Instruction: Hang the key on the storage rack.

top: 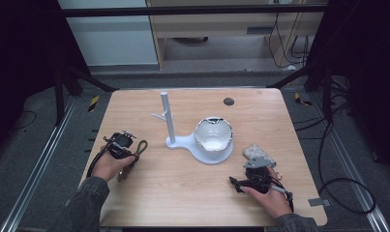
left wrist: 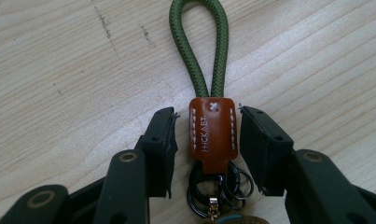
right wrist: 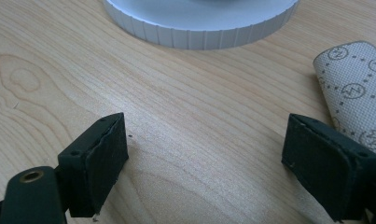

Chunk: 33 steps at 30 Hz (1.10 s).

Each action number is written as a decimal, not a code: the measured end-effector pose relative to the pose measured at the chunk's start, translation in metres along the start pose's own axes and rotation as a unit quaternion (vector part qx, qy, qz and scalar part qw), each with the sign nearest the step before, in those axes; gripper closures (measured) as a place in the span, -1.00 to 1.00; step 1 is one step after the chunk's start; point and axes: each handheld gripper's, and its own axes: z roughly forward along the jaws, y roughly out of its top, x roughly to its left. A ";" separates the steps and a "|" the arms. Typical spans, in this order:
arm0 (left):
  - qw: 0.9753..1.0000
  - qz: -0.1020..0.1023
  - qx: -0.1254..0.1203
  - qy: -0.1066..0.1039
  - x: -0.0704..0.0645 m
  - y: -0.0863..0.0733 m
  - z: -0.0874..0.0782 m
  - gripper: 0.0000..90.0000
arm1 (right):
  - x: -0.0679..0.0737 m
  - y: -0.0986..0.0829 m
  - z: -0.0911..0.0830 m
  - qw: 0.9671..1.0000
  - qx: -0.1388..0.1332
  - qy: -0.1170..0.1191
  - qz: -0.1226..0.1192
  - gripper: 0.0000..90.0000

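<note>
A keychain [left wrist: 212, 133] with an olive-green rope loop, a brown leather tab and metal rings lies on the wooden table [top: 192, 188]. My left gripper [left wrist: 206, 116] is open, one jaw on each side of the leather tab with a narrow gap on both sides. In the high view the left gripper [top: 129, 157] sits at the table's left over the keychain [top: 142, 146]. My right gripper [right wrist: 204, 135] stands wide open just above bare wood with nothing between its jaws. In the high view the right gripper [top: 253, 169] is at the front right.
A white stand [top: 183, 142] with an upright post [top: 166, 113] and a round white bowl [top: 213, 135] occupies the table's middle; its ribbed base rim [right wrist: 199, 35] lies ahead of the right gripper. A grey patterned cloth [top: 258, 152] [right wrist: 358, 88] lies beside the right gripper.
</note>
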 end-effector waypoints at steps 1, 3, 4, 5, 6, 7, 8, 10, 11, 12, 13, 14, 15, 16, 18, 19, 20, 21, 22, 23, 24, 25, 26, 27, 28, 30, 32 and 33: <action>1.000 -0.003 0.000 -0.001 0.000 0.000 0.001 0.23 | 0.000 0.000 0.000 1.000 0.000 0.000 0.000 -0.69; 1.000 -0.003 0.002 -0.003 0.001 -0.001 0.001 0.24 | 0.000 0.000 0.000 1.000 0.000 -0.001 -0.002 -0.69; 1.000 -0.007 -0.002 -0.004 0.001 -0.001 0.002 0.25 | 0.000 0.000 0.000 1.000 0.000 -0.001 -0.002 -0.69; 1.000 -0.005 0.001 -0.006 0.001 -0.001 0.002 0.26 | 0.000 0.000 0.000 1.000 -0.001 -0.001 -0.002 -0.69; 1.000 -0.004 0.002 -0.006 0.001 -0.001 0.002 0.27 | 0.000 0.000 0.000 1.000 0.000 -0.001 -0.002 -0.69; 1.000 -0.004 0.003 -0.008 0.001 -0.001 0.002 0.28 | 0.000 0.000 0.000 1.000 0.000 -0.001 -0.001 -0.69; 1.000 -0.006 0.002 -0.009 0.000 -0.001 0.003 0.30 | 0.000 0.000 0.000 1.000 0.000 -0.001 -0.001 -0.69; 1.000 -0.004 0.006 -0.011 0.001 -0.001 0.003 0.32 | 0.000 0.000 0.000 1.000 -0.001 -0.001 -0.001 -0.69; 1.000 -0.005 0.006 -0.012 0.001 -0.001 0.003 0.33 | 0.000 0.000 0.000 1.000 -0.002 -0.001 -0.001 -0.69; 1.000 -0.004 0.006 -0.014 0.001 -0.001 0.003 0.36 | 0.000 0.000 0.000 1.000 -0.001 -0.001 -0.001 -0.69; 1.000 -0.002 0.006 -0.016 0.001 -0.001 0.003 0.41 | 0.000 0.000 0.000 1.000 -0.001 -0.001 -0.001 -0.69; 1.000 0.001 0.006 -0.018 0.001 -0.001 0.003 0.44 | 0.000 0.000 0.000 1.000 -0.001 -0.001 -0.001 -0.69; 1.000 0.000 0.004 -0.018 0.001 -0.002 0.003 0.45 | 0.000 0.000 0.000 1.000 -0.001 -0.001 -0.001 -0.69; 1.000 0.000 0.001 -0.018 0.002 -0.002 0.002 0.45 | 0.000 0.000 0.000 1.000 -0.001 -0.001 -0.001 -0.69; 1.000 -0.003 -0.007 -0.017 0.002 -0.004 0.000 0.46 | 0.000 0.000 0.000 1.000 -0.001 -0.001 -0.001 -0.69; 1.000 0.001 -0.013 -0.017 0.002 -0.005 -0.002 0.46 | 0.000 0.000 0.000 1.000 -0.001 -0.001 -0.001 -0.69; 1.000 0.001 -0.019 -0.017 0.002 -0.006 -0.004 0.46 | 0.000 0.000 0.000 1.000 -0.001 -0.001 -0.001 -0.69; 0.999 0.001 -0.027 -0.020 0.002 -0.007 -0.006 0.46 | 0.000 0.000 0.000 1.000 -0.001 -0.001 -0.001 -0.69; 0.999 -0.001 -0.035 -0.020 0.002 -0.009 -0.008 0.46 | 0.000 0.000 0.000 1.000 -0.001 -0.001 -0.001 -0.69; 0.999 0.000 -0.047 -0.022 0.001 -0.012 -0.012 0.46 | 0.000 0.000 0.000 1.000 -0.001 -0.001 -0.001 -0.69; 0.998 -0.002 -0.056 -0.023 0.001 -0.014 -0.013 0.46 | 0.000 0.000 0.000 1.000 -0.001 -0.001 -0.002 -0.69; 0.998 -0.001 -0.066 -0.022 -0.001 -0.016 -0.016 0.46 | 0.000 0.000 0.000 1.000 -0.001 -0.001 -0.001 -0.69; 0.997 0.005 -0.077 -0.020 -0.002 -0.020 -0.019 0.46 | 0.000 0.000 0.000 1.000 -0.001 -0.001 -0.001 -0.69; 0.996 0.003 -0.091 -0.022 -0.004 -0.022 -0.022 0.46 | 0.000 0.000 0.000 1.000 -0.001 -0.001 -0.001 -0.69; 0.995 0.004 -0.099 -0.024 -0.005 -0.024 -0.024 0.46 | 0.000 0.000 0.000 1.000 -0.001 -0.001 -0.001 -0.69; 0.992 0.005 -0.126 -0.026 -0.009 -0.031 -0.030 0.47 | 0.000 0.000 0.000 1.000 -0.001 -0.001 -0.001 -0.69; 0.990 0.008 -0.140 -0.023 -0.011 -0.034 -0.034 0.47 | 0.000 0.000 0.000 1.000 -0.001 -0.001 -0.001 -0.69; 0.987 0.007 -0.156 -0.024 -0.013 -0.037 -0.037 0.47 | 0.000 0.000 0.000 1.000 -0.001 -0.001 -0.001 -0.69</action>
